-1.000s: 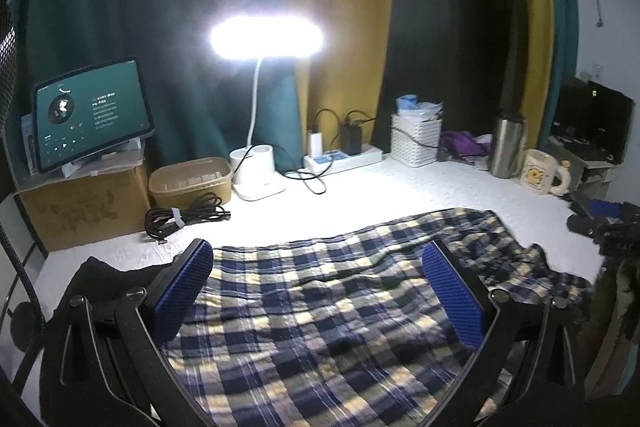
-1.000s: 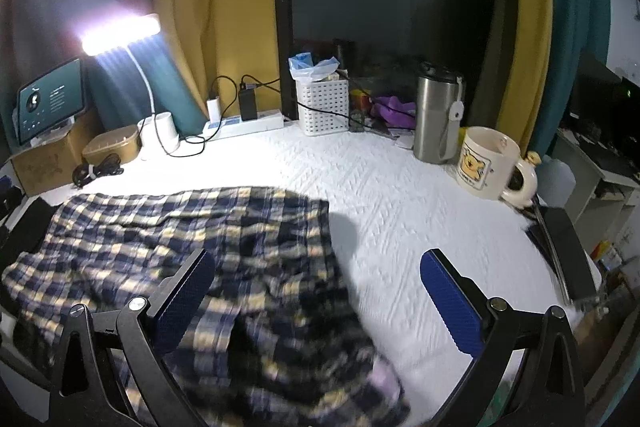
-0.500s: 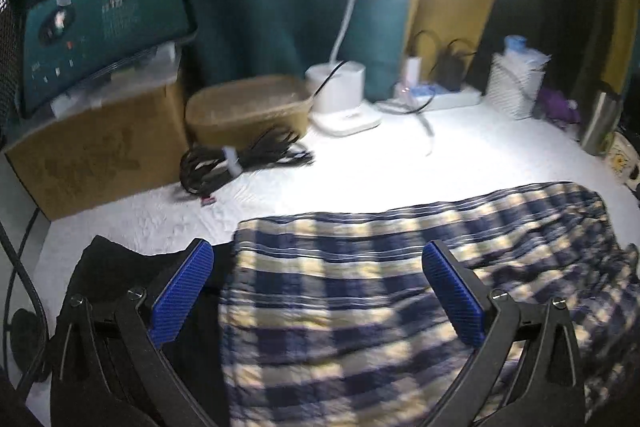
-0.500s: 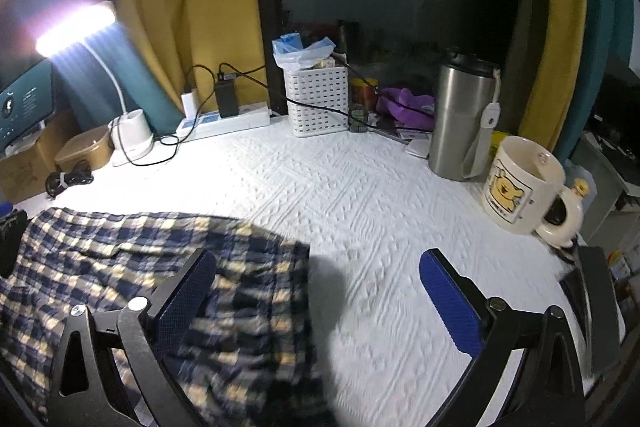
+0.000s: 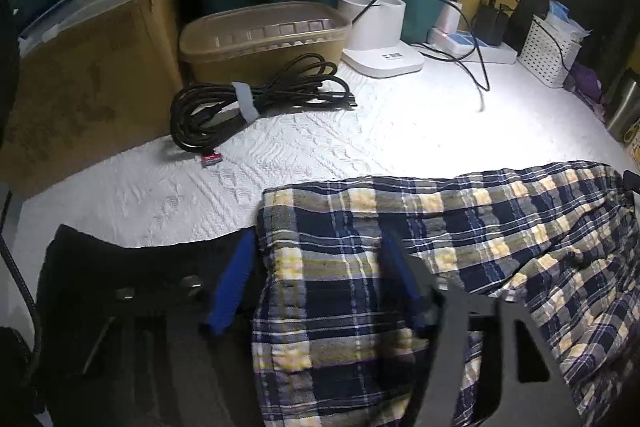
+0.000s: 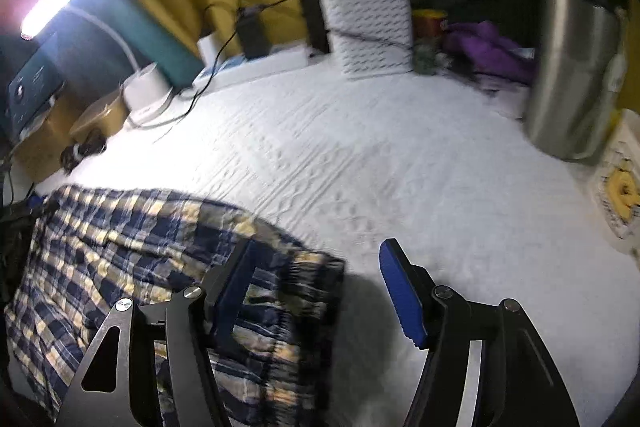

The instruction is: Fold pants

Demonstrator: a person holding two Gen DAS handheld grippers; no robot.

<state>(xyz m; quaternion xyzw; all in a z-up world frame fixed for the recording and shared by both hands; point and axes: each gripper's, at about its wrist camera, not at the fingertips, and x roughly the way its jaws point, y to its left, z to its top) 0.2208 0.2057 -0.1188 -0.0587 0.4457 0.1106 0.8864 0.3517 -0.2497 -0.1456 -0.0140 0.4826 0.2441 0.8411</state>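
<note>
The white quilted tabletop (image 5: 360, 131) fills both views, lit from a desk lamp (image 5: 380, 27) at 12 o'clock. The plaid pants (image 5: 460, 247) lie spread across its near half, one end just beside a black garment (image 5: 132, 267) at 8 o'clock in the left view, the other end reaching a bare patch of the tabletop in the right view.

The left tool (image 5: 316, 291) sits over the plaid end next to the black garment; its jaws have just been closing and stand half spread, with the cloth's corner edge between them but, as far as can be seen, not yet pinched. The right tool (image 6: 320, 291) straddles the opposite end of the pants (image 6: 160, 247): one pad over the plaid, the other over bare tabletop at 3 o'clock. Its jaws have also just been closing, half spread, nothing gripped.

To do this pinch well, each tool probably needs to bite only the plaid layers. The left one should avoid catching the black garment. Both should close at matching corners so the fold lifts evenly, well clear of the coiled cable (image 5: 248, 103) at 11 o'clock.
</note>
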